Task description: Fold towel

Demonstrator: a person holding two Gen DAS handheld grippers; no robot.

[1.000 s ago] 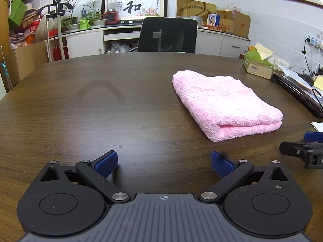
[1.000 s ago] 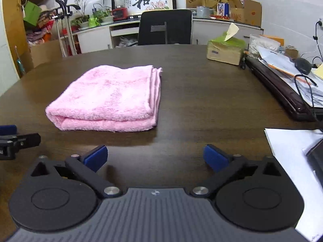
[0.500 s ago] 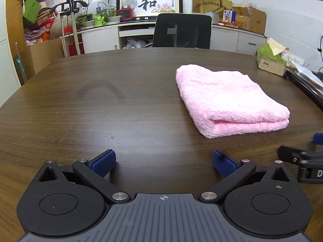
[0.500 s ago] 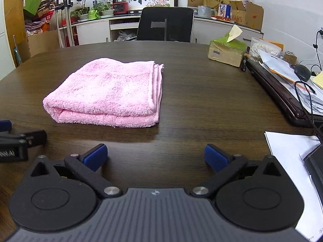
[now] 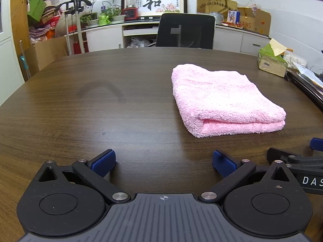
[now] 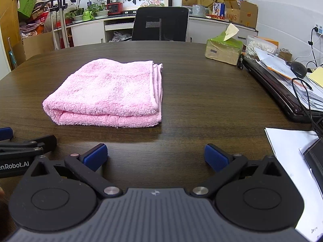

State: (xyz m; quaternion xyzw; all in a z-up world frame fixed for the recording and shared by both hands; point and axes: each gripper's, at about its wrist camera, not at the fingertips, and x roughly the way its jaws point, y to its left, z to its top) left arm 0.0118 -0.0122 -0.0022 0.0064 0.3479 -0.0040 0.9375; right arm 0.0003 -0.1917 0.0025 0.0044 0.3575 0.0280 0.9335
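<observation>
A pink towel [image 5: 222,98] lies folded into a thick rectangle on the dark wooden table [image 5: 101,104]. In the right wrist view the same towel [image 6: 109,94] sits ahead and to the left, its layered edges facing right. My left gripper [image 5: 164,161] is open with nothing between its blue pads, short of the towel and to its left. My right gripper [image 6: 155,156] is open too, just in front of the towel's near right corner. Each gripper shows at the edge of the other's view, the right gripper [image 5: 296,161] and the left gripper [image 6: 24,145]. Neither touches the towel.
A green tissue box [image 6: 223,48] stands at the back right. A laptop with papers and cables [image 6: 286,84] lines the right side, and white paper [image 6: 288,147] lies near right. A black office chair [image 6: 160,24] stands behind the table, with cabinets and boxes beyond.
Both grippers have drawn back slightly toward the near edge and turned a little. The towel has not moved and both grippers stay open.
</observation>
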